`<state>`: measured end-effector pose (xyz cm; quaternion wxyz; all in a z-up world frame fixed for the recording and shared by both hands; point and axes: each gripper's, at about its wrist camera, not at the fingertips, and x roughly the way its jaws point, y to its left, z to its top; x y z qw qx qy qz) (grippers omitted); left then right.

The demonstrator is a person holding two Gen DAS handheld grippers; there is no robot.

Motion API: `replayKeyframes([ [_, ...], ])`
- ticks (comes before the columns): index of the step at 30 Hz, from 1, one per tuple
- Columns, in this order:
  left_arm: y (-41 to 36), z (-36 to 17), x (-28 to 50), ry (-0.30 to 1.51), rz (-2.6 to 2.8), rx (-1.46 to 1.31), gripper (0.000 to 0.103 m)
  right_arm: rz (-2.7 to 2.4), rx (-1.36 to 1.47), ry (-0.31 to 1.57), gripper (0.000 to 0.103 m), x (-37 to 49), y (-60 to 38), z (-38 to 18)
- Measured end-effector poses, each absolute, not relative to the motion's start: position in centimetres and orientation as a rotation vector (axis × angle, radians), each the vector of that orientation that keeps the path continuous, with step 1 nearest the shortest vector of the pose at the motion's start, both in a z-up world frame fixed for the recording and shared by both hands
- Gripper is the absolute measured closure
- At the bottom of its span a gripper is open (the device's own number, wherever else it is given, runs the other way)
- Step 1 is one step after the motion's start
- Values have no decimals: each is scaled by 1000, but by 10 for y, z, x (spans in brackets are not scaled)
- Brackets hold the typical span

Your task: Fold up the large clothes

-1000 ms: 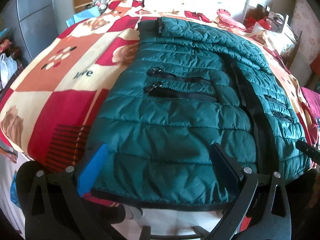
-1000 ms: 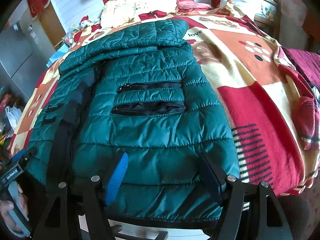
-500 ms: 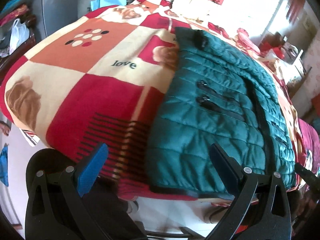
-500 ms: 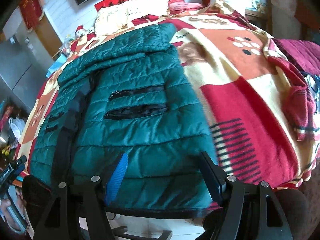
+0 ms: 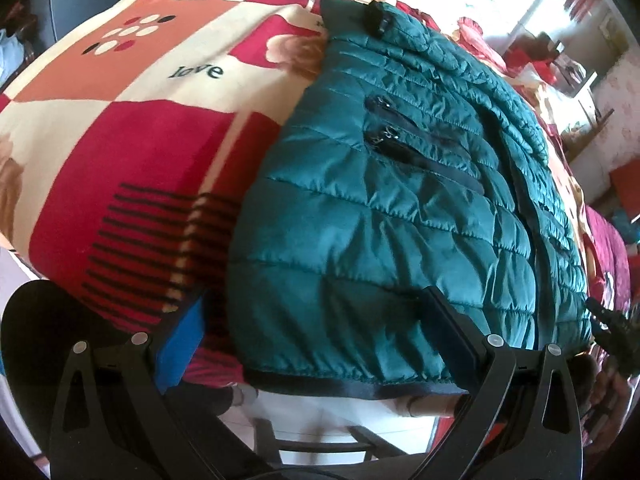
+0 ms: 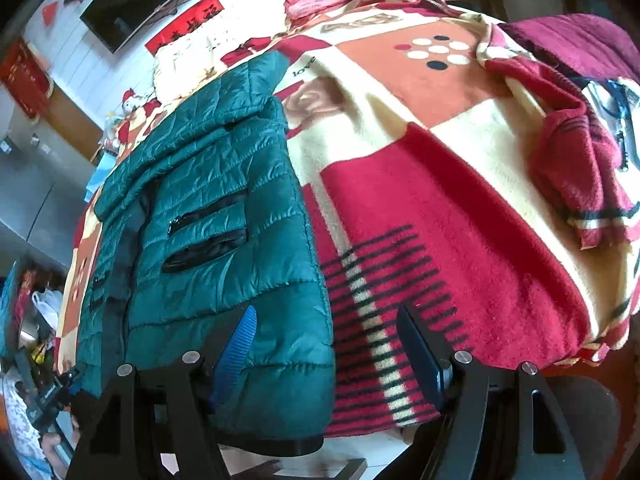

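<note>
Both tongs gape, gripping nothing; left tongs (image 5: 312, 344) and right tongs (image 6: 326, 354) each straddle a hem corner of the puffer jacket (image 5: 400, 216), its long axis running directly away

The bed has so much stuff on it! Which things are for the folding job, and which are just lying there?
For the job: green puffer jacket, left gripper, right gripper.

Just lying about: patchwork blanket, maroon garment, stuffed toy, television.

Our left gripper (image 5: 312, 332) and right gripper (image 6: 328, 344) swing outward from over the jacket's (image 5: 400, 220) hem to straddle its left and right edges, more of the blanket (image 6: 460, 220) now showing beside it.
</note>
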<state>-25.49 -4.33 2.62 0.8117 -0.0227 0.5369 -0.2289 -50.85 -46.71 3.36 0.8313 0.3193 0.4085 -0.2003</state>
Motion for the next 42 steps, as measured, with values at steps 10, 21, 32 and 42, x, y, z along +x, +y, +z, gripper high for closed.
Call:
replayKeyframes([
  [10, -36, 25, -248, 1160, -479, -85, 1, -304, 624, 902, 48, -488, -446, 24],
  [21, -49, 25, -256, 1148, -532, -70, 1, -265, 671, 904, 45, -482, -447, 18],
  [32, -30, 26, -247, 1190, -595, -205, 2, -277, 687, 903, 45, -481, -445, 18],
  [42, -10, 28, -241, 1177, -543, -264, 2, -278, 680, 900, 43, -479, -445, 18],
])
